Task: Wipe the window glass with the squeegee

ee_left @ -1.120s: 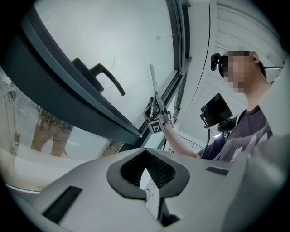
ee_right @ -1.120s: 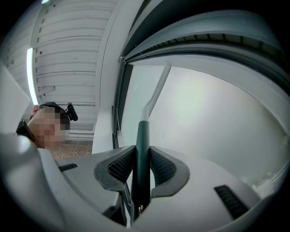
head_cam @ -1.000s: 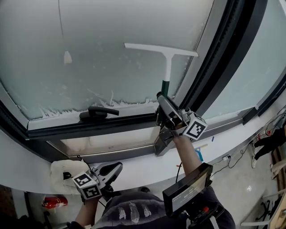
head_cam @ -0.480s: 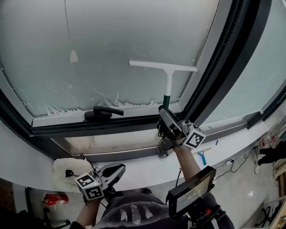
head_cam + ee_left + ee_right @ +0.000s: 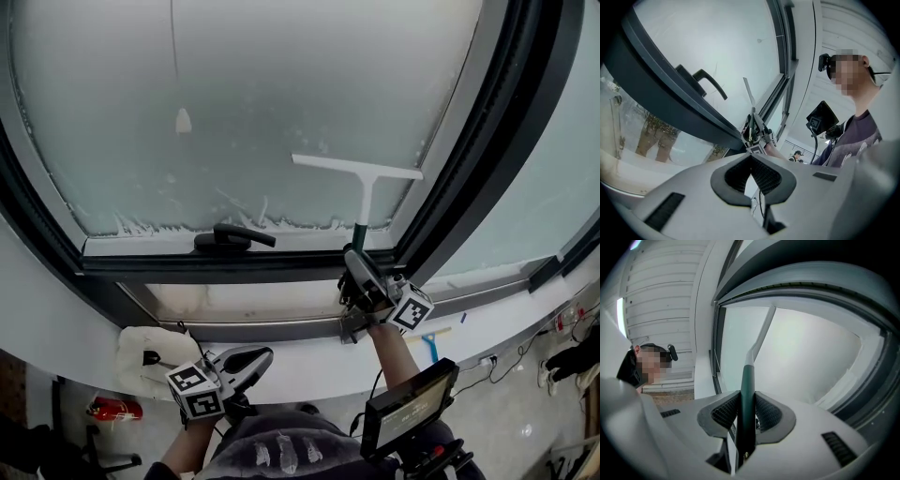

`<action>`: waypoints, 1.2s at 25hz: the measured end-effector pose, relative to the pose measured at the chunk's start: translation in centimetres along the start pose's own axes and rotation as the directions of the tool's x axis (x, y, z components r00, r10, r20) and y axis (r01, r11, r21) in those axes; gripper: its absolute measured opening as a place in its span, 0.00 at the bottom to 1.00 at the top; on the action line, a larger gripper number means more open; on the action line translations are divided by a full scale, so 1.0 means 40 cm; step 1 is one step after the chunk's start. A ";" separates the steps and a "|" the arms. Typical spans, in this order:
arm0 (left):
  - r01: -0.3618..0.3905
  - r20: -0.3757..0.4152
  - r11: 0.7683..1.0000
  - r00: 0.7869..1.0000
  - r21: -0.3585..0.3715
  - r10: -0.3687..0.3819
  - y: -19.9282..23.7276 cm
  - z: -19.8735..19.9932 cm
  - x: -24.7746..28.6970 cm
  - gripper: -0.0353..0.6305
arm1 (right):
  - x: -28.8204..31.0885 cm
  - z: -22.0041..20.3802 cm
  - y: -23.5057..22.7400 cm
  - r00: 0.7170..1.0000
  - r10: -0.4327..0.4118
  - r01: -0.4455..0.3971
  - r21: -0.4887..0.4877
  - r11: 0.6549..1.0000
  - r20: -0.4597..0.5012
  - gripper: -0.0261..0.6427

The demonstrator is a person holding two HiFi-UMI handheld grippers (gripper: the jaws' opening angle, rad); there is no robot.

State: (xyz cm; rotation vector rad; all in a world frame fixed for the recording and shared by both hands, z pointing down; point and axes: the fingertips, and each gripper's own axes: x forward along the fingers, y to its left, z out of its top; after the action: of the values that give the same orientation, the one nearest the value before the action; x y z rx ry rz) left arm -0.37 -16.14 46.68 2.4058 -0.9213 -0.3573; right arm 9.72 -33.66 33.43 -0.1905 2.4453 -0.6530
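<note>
Squeegee (image 5: 362, 199) green handle clamped between right gripper (image 5: 354, 258) fingers, white blade beyond fingertips against window glass (image 5: 281, 94), left gripper (image 5: 246, 359) fingers closed together, empty

The squeegee (image 5: 362, 192) on the window glass (image 5: 281, 84) — window handle (image 5: 234, 238) lower left.

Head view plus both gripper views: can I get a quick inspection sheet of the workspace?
Surface: window glass filmy; suds residue along its lower edge; one white blob.
Job's things: squeegee, blade across the glass, low right.
Clutter: white cloth and small blue tool on the sill.
Grippers: right gripper shut on the squeegee's handle; left gripper shut, empty, near the cloth.
Cables: black lead below the right gripper.
Surroundings: window handle; red object on the floor.
</note>
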 end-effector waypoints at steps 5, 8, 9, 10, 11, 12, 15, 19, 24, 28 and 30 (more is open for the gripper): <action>-0.018 0.014 1.000 1.000 0.010 0.018 -0.006 0.003 -0.005 0.06 | -0.008 0.001 -0.005 1.000 -0.029 0.029 -0.029 0.999 0.005 0.19; -0.039 0.023 0.999 0.999 0.009 0.039 -0.003 -0.003 -0.008 0.06 | -0.011 0.007 0.002 1.000 -0.020 0.021 -0.030 0.999 0.020 0.19; -0.047 0.028 0.999 0.999 0.010 0.047 -0.005 -0.005 -0.008 0.06 | -0.008 0.010 0.012 1.000 -0.010 0.011 -0.037 0.999 0.015 0.18; -0.055 0.034 0.998 0.998 0.011 0.055 -0.010 -0.007 -0.007 0.06 | -0.002 0.014 0.026 1.000 0.006 -0.006 -0.042 0.999 0.009 0.18; -0.064 0.040 0.998 0.997 0.013 0.063 -0.016 -0.009 -0.005 0.06 | 0.005 0.018 0.044 1.000 0.027 -0.027 -0.043 0.999 0.004 0.18; -0.073 0.045 0.997 0.996 0.015 0.073 -0.021 -0.011 -0.003 0.06 | 0.013 0.022 0.062 0.999 0.051 -0.051 -0.042 0.998 0.000 0.18; -0.116 0.052 0.993 0.992 0.013 0.115 -0.028 -0.021 0.002 0.06 | 0.039 0.032 0.104 0.994 0.113 -0.113 -0.033 0.993 -0.006 0.18; -0.159 0.065 0.987 0.985 0.011 0.158 -0.039 -0.034 0.000 0.06 | 0.065 0.045 0.132 0.990 0.141 -0.143 -0.064 0.988 -0.029 0.18; -0.164 0.100 0.986 0.982 0.027 0.161 -0.044 0.004 -0.044 0.06 | 0.155 0.042 0.166 0.983 0.182 -0.183 -0.107 0.977 -0.023 0.18; -0.108 0.118 0.993 0.988 0.050 0.101 -0.017 0.043 -0.115 0.06 | 0.268 0.026 0.219 0.981 0.192 -0.193 -0.183 0.964 -0.021 0.18; -0.079 0.119 0.995 0.990 0.061 0.071 -0.004 0.064 -0.163 0.06 | 0.335 0.014 0.251 0.981 0.194 -0.192 -0.214 0.958 -0.011 0.18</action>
State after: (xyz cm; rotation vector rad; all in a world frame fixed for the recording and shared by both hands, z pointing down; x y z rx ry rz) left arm -6.12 -12.59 44.82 2.4230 -1.0880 -0.4494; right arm -0.72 -28.89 21.23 -0.0385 2.4820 -0.3017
